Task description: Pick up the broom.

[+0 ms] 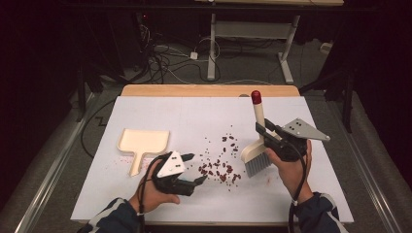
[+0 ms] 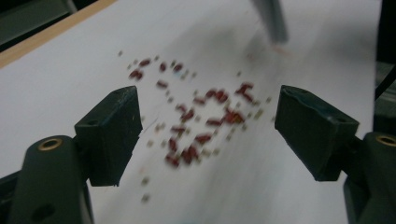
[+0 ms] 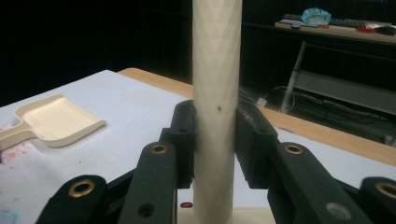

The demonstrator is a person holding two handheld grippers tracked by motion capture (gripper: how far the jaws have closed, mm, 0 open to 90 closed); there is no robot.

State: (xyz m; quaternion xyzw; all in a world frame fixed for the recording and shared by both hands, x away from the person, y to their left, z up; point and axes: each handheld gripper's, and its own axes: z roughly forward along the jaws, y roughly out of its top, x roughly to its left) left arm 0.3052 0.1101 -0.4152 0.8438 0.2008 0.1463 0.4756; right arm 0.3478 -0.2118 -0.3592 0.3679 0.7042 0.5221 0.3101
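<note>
A cream hand brush (image 1: 256, 145) with a red-tipped handle and grey bristles stands upright at the right of the white table top (image 1: 160, 116). My right gripper (image 1: 266, 133) is shut on the brush handle (image 3: 216, 93), which rises between its pads. Small dark red beans (image 1: 219, 167) lie scattered in the middle, just left of the bristles. My left gripper (image 1: 194, 168) hovers at the left of the beans (image 2: 196, 126), open, with nothing between its fingers. A cream dustpan (image 1: 141, 144) lies flat farther left; the dustpan (image 3: 56, 120) also shows at the left of the right gripper view.
The white sheet covers a wooden table whose far edge (image 1: 209, 90) shows bare wood. Beyond it stand a desk frame (image 1: 252, 34) and cables on the floor. Faint red stains mark the sheet beside the dustpan handle (image 1: 127, 160).
</note>
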